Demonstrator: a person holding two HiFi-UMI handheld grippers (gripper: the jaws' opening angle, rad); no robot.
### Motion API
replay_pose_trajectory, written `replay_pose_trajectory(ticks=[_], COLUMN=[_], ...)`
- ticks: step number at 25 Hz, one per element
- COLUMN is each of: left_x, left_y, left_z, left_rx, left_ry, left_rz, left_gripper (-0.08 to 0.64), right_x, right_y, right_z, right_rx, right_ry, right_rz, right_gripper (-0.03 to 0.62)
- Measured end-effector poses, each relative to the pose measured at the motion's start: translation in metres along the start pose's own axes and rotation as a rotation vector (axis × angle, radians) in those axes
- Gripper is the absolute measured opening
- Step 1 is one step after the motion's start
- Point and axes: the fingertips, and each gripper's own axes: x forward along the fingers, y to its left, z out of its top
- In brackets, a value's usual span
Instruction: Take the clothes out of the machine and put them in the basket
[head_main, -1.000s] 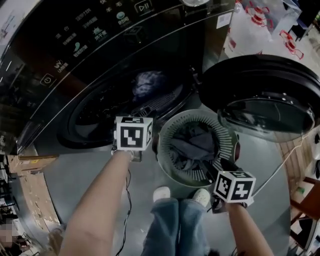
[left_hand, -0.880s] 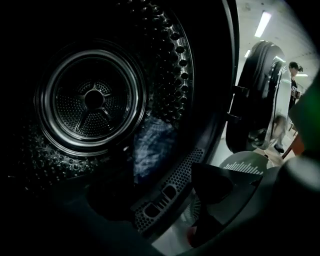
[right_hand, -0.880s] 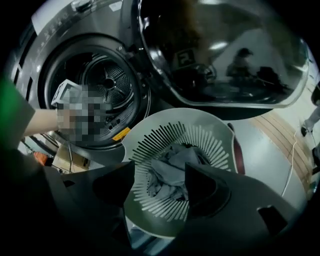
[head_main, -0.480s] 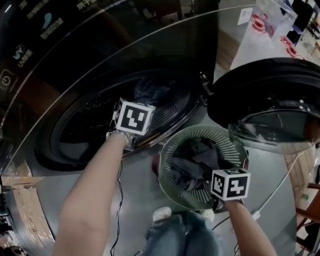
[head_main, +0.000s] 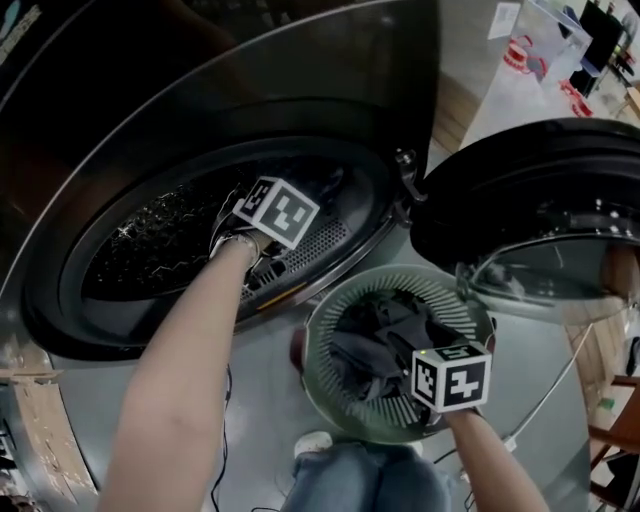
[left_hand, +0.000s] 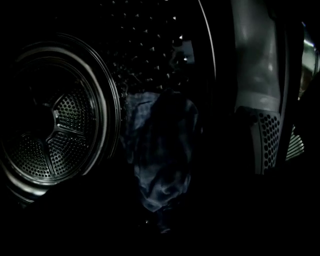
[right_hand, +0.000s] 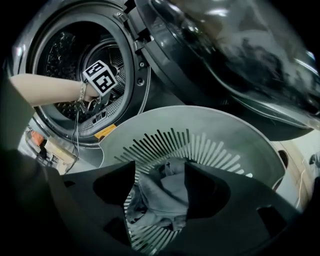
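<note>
Grey floor (head_main: 255, 385) holds the basket (head_main: 445, 300), right gripper (right_hand: 160, 167) spread wide above the grey clothes (right_hand: 162, 197) in it, left gripper (head_main: 280, 212) is inside the machine drum (left_hand: 55, 125) by a bluish garment (left_hand: 160, 150) stretched top-to-bottom, jaws too dark to read.

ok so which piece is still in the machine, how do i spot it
Look into the washing machine through its open round front, to the shiny holed drum. The crumpled bluish cloth right of the drum's back plate is it; the other clothes are grey, down in the basket.
</note>
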Motion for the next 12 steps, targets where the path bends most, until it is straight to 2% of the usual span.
replay_pose_trajectory(ticks=[2, 3, 4, 5, 9, 12], left_x=[0.005, 0.007, 0.008, 0.008, -0.005, -0.024], left_y=[-0.003, -0.005, -0.007, -0.008, -0.002, 0.004], left_z=[-0.003, -0.005, -0.006, -0.007, -0.009, -0.007], left_rx=[0.033, 0.053, 0.069, 0.07, -0.079, -0.107], left_ry=[0.048, 0.066, 0.075, 0.073, 0.02, -0.011], left_rz=[0.002, 0.002, 0.0, -0.006, -0.031, -0.013], left_gripper=[0.331, 0.245, 0.056, 0.012, 0.009, 0.009], right_x=[0.0, 0.0, -0.001, -0.002, -0.013, -0.027], right_y=[0.001, 0.001, 0.002, 0.003, 0.005, 0.006], right_z=[-0.002, -0.003, -0.004, -0.003, -0.003, 0.002], right_rx=[0.001, 0.002, 0.002, 0.0, -0.003, 0.025], right_ry=[0.002, 0.003, 0.004, 0.005, 0.014, 0.009], right_rz=[0.004, 0.006, 0.009, 0.011, 0.013, 0.007], right_gripper=[0.299, 0.296, 0.291, 0.285, 0.272, 0.265])
